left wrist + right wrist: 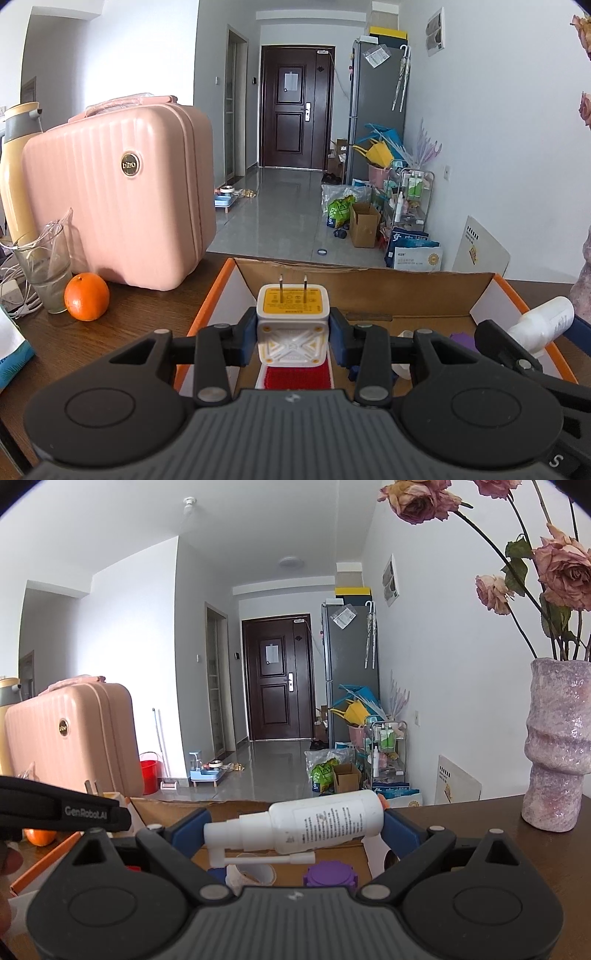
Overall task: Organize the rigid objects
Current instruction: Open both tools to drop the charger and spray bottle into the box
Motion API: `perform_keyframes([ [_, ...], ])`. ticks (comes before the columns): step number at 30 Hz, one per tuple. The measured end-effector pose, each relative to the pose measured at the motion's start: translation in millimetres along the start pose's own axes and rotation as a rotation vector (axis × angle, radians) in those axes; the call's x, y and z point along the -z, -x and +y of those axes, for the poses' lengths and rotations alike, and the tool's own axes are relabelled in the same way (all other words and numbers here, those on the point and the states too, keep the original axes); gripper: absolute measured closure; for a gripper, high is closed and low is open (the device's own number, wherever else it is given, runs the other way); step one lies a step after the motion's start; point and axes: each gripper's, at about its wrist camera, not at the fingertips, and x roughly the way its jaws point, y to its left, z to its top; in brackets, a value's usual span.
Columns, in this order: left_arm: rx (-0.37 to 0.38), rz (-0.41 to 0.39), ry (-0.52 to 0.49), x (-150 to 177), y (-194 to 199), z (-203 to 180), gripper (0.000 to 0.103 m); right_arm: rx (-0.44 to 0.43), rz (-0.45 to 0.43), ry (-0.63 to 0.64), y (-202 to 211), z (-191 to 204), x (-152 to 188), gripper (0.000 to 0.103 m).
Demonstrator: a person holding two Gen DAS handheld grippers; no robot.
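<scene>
My left gripper is shut on a white and yellow plug adapter, prongs up, held above an open cardboard box with orange edges. My right gripper is shut on a white spray bottle lying sideways, nozzle to the left, over the same box. That bottle also shows at the right in the left wrist view. In the box lie a purple lid, a small white cup and a red-faced item.
A pink hard case, an orange and a glass stand on the wooden table left of the box. A mottled pink vase with dried roses stands at the right. White cables lie at the far left.
</scene>
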Motion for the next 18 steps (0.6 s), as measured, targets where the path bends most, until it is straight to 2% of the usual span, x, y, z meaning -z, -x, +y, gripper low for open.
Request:
perform_keyframes([
  [7, 0.018, 0.012, 0.004, 1.7, -0.3, 1.6, 0.063, -0.012, 0.031, 0.006, -3.4, -0.9, -0.4, 0.005],
  [8, 0.02, 0.005, 0.001, 1.5, 0.9, 1.5, 0.06, -0.009, 0.039, 0.011, -4.5, -0.6, 0.1, 0.005],
  [9, 0.021, 0.001, -0.001, 1.6, 2.7, 1.3, 0.047, -0.002, 0.039, 0.015, -4.9, -0.1, 0.6, 0.004],
  [10, 0.01, -0.004, 0.003, 1.4, 4.6, 0.5, 0.022, 0.007, 0.039, 0.017, -5.1, 0.2, 1.2, 0.0],
  [12, -0.027, -0.04, 0.009, 1.9, 9.9, 0.5, 0.006, 0.019, 0.037, 0.017, -5.1, -0.2, 0.9, 0.0],
  [15, -0.03, -0.061, 0.022, 0.6, 15.4, 2.6, 0.0, 0.028, 0.039, 0.009, -5.5, -2.1, 0.8, 0.0],
  [18, -0.03, -0.068, 0.032, -0.4, 17.1, 4.1, 0.0, 0.031, 0.041, 0.005, -5.2, -2.6, 1.9, 0.0],
])
